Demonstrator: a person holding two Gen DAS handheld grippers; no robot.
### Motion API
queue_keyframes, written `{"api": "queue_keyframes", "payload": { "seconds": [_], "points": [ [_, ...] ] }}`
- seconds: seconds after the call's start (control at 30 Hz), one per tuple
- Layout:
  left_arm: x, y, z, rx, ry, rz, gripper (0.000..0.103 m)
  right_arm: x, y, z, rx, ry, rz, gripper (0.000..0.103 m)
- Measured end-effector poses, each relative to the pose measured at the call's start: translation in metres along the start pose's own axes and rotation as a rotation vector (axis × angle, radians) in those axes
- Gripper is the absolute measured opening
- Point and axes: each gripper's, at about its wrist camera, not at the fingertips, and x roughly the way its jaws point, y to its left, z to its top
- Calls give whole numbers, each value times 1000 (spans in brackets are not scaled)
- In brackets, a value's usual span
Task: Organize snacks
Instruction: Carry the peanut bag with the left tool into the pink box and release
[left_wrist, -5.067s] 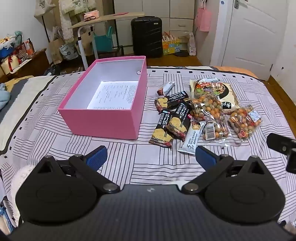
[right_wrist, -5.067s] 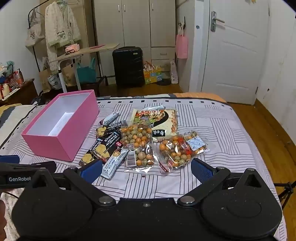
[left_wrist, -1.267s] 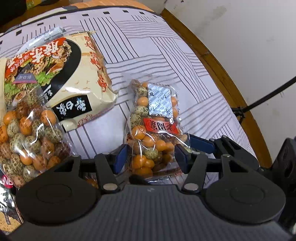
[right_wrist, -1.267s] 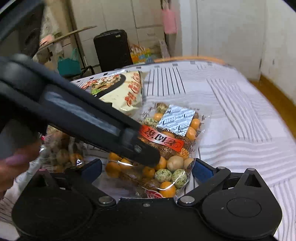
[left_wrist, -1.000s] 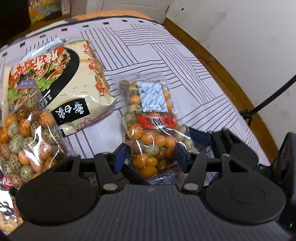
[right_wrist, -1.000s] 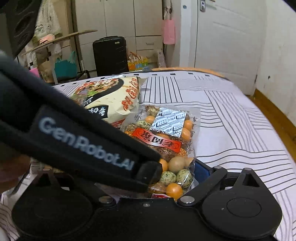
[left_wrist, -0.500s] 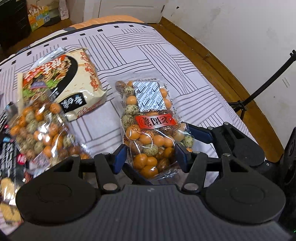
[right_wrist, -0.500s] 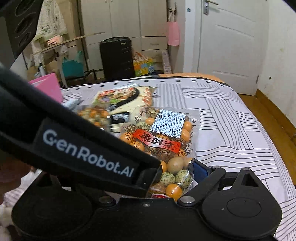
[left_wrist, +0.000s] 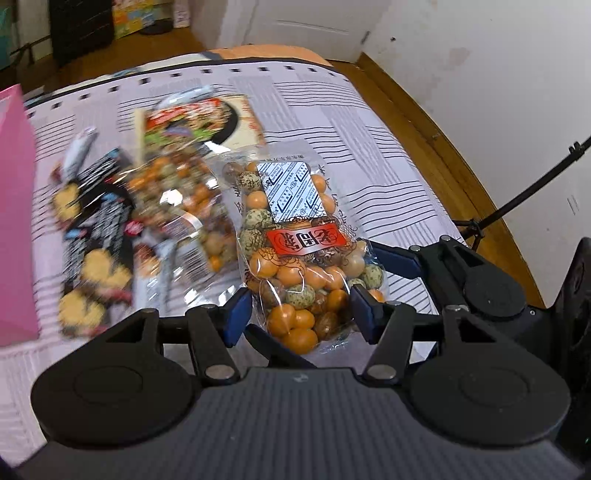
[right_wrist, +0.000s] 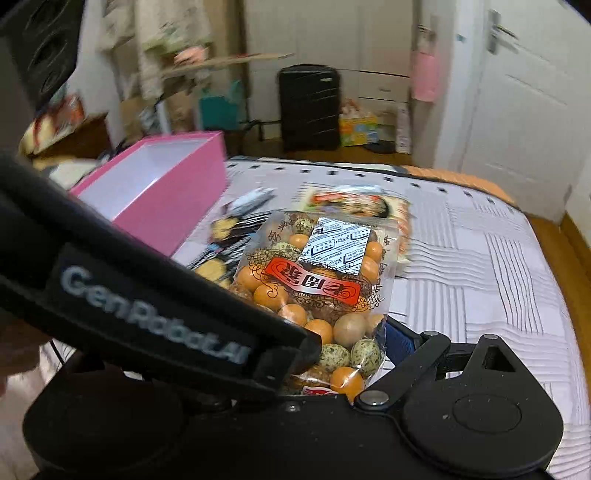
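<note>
The clear bag of coated nuts (left_wrist: 295, 258) has risen off the striped bedspread (left_wrist: 388, 155) since a moment ago, and the pink box (right_wrist: 162, 188) has come into view on the left. The left gripper (left_wrist: 301, 314) pinches the bag's lower end between its blue pads (left_wrist: 236, 317). The right gripper (right_wrist: 332, 354) clamps the same bag from the other side. The other snack packs (left_wrist: 110, 236) lie blurred beneath, beside the box.
</note>
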Motion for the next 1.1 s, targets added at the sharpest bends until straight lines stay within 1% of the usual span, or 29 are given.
{"api": "queue_keyframes", "payload": {
  "seconds": [0.03,0.1,0.17,0.33,0.47,0.57,0.67,0.8,0.9,0.97,1.03,1.1],
  "points": [
    [-7,5,-3,-14,0,6,56,-2,13,2,-47,6,-4,97],
    [-21,14,-13,-49,-2,14,56,0,27,10,-74,3,29,96],
    [-39,28,-20,-82,-31,39,56,0,42,22,-109,0,63,96],
    [-86,69,-34,-167,-104,69,57,0,84,55,-195,-23,124,96],
    [-118,102,-36,-209,-146,89,58,11,111,80,-296,-56,166,97],
    [-131,128,-35,-239,-174,99,58,24,122,92,-336,-82,204,97],
    [-137,152,-31,-270,-201,122,58,40,131,104,-355,-105,245,97],
    [-135,186,-16,-305,-226,166,58,71,139,121,-382,-132,292,97],
    [-130,211,-3,-328,-239,193,58,93,148,135,-387,-117,306,97],
    [-123,229,5,-346,-241,192,58,107,150,143,-383,-122,325,97],
    [-113,250,14,-381,-236,192,59,121,156,150,-393,-113,324,96],
    [-105,276,19,-431,-239,170,59,137,160,156,-414,-107,313,94]
  ]
}}
